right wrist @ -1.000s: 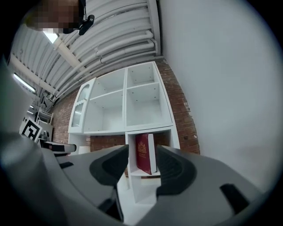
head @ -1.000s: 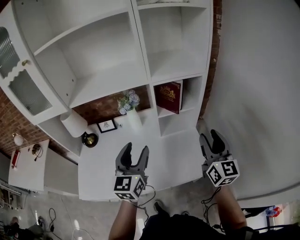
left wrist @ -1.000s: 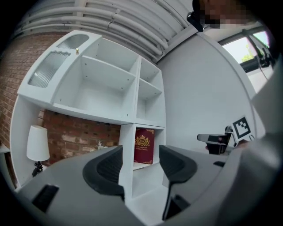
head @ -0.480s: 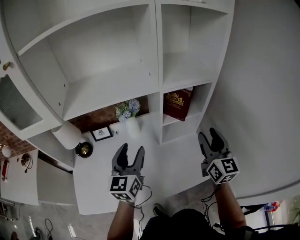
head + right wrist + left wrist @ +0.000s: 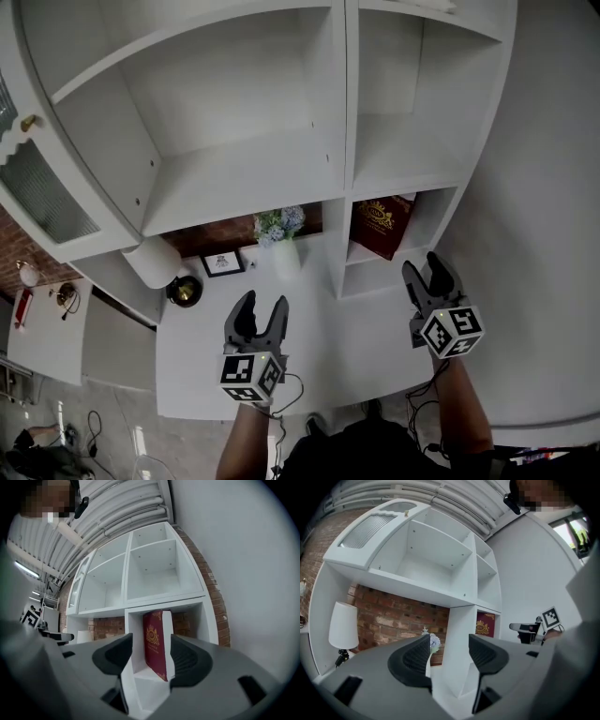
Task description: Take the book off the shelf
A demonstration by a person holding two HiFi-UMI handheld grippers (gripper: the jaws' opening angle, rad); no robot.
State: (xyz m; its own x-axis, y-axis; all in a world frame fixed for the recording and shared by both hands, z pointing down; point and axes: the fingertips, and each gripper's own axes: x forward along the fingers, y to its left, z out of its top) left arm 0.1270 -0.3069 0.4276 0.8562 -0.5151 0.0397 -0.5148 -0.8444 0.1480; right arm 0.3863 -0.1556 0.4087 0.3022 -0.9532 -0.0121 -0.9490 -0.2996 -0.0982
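Observation:
A dark red book [image 5: 384, 225] with a gold crest stands upright in the small lower right cubby of the white shelf unit [image 5: 337, 141]. The right gripper view lines the book [image 5: 155, 644] up between the jaws, still some way off. My right gripper [image 5: 427, 275] hovers just below and to the right of that cubby; its jaws are opening and hold nothing. My left gripper [image 5: 260, 317] stands open and empty over the white counter [image 5: 319, 337], left of the cubby. The book [image 5: 484, 624] also shows small in the left gripper view.
A white vase of pale flowers [image 5: 281, 234], a small framed picture [image 5: 221, 263], a white-shaded lamp [image 5: 155, 262] and a dark round ornament [image 5: 185, 292] sit on the counter under the shelf. A glazed cabinet door [image 5: 37, 178] hangs at left. A white wall [image 5: 544, 187] bounds the right.
The view has shifted, so the shelf and book now sit further right and closer. My right gripper has moved slightly down and right, its jaws spreading a little. The left gripper stays much the same.

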